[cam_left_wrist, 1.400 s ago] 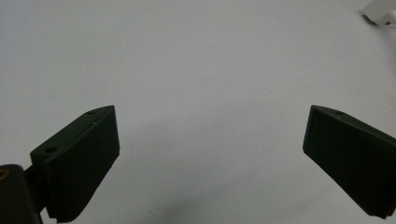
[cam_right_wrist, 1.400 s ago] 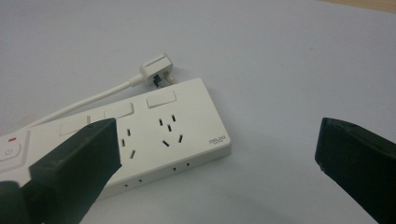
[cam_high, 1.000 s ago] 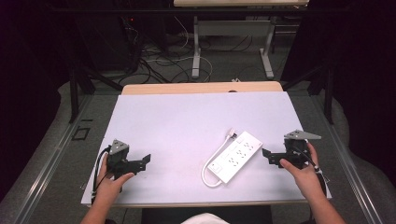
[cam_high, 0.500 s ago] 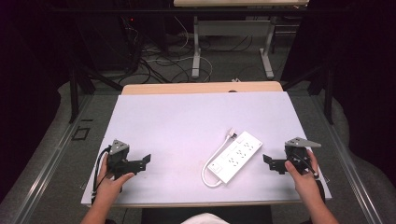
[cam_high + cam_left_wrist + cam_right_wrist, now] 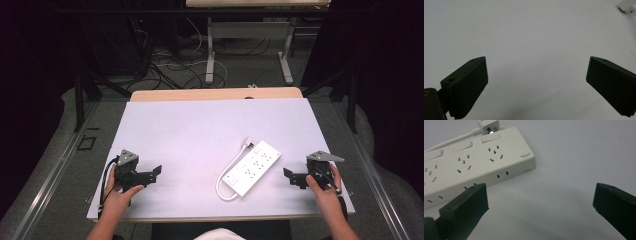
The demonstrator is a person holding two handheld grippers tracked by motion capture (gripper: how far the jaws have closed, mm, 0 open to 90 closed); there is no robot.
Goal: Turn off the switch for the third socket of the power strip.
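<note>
Both sets of jaws wide apart, nothing held; right gripper near power strip, left gripper well apart.

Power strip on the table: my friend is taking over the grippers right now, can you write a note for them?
Left hand-held gripper: open, holding nothing, low over the near left of the table.
Right hand-held gripper: open, holding nothing, near the right edge, jaws pointing at the power strip.
Power strip: lies flat and diagonal, right of centre, with its white cord looped alongside and the plug by its far end.
Done: nothing gripped yet.
Left: probably bring the right hand-held gripper in to take hold of the strip.
</note>
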